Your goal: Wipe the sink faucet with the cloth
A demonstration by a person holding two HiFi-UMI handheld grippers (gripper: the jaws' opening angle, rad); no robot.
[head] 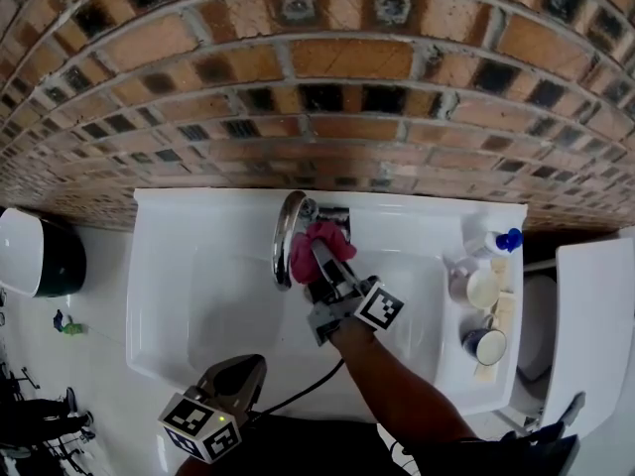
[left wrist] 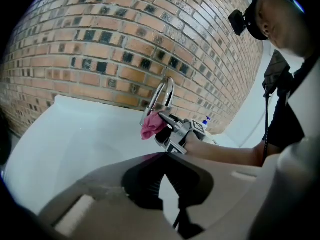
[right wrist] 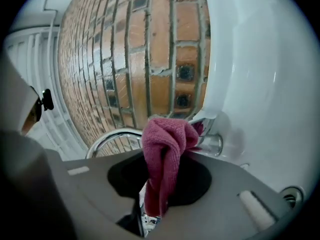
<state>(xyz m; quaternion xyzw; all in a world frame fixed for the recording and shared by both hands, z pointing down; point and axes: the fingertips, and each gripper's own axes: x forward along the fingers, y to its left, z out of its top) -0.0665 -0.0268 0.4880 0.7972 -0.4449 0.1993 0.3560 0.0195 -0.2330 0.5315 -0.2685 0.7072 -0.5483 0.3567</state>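
So the cloth (head: 319,246) is bunched up and clamped tight in the right gripper (head: 327,269). A wad is left sticking out past the tips, probably so that soft fabric and not hard plastic gets pressed onto the faucet (head: 286,234). That wad is pushed right against the faucet's body, next to where the curved spout starts. In the right gripper view the pink fabric can be seen touching the chrome, with the brick wall (head: 317,87) just behind the faucet. The gripper is brought in from the front of the faucet, over the basin of the sink (head: 189,296), which looks like an angle that would let the cloth be dragged along the spout. The left gripper (head: 236,377) is parked well in front of the faucet, jaws closed together with nothing between them. It's likely just held out of the way, since one tool is enough for wiping. Some cups (head: 483,296) and a bottle (head: 501,241) are lined up off to the right of the faucet, well clear of the cloth. How much of the chrome is already wiped can't be told from here.
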